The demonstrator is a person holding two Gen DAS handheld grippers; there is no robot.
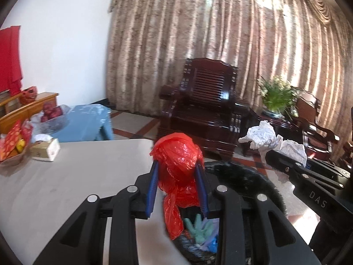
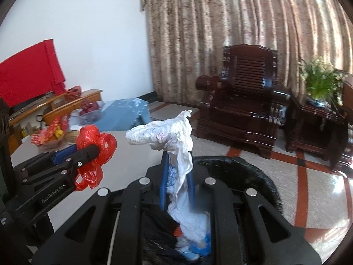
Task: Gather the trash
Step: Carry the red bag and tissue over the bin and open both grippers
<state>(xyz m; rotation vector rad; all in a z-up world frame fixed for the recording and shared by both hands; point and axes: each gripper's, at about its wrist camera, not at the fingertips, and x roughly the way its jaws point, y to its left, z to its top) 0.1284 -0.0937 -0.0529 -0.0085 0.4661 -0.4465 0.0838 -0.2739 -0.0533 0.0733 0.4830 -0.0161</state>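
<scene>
Trash in both my grippers. Left gripper [image 1: 177, 167] has its blue fingers [image 1: 153, 185] clamped on a crumpled red plastic bag [image 1: 176, 161]; a loose tail of it hangs down over the mouth of the black-lined bin [image 1: 247, 176]. I read this gripper again from the right wrist view, at left [image 2: 88, 152], red bag [image 2: 97, 145] bunched around the tips, held above the pale surface [image 2: 132, 154].

Right gripper [image 2: 177, 172] fingers pinch a wad of crumpled white paper [image 2: 167, 137]; the wad stands up above the tips and a long strip trails down between them into the bin [image 2: 253, 172]. From the left wrist view the same paper [image 1: 264, 137] shows at right, above the bin.

Inside the bin I see a green glove [image 1: 198, 229] and some blue scraps. Bin sits just beside the surface [image 1: 77, 172] edge. Beyond: dark wooden armchair [image 1: 205, 108], potted plant [image 1: 278, 97], patterned curtains [image 1: 220, 44].
</scene>
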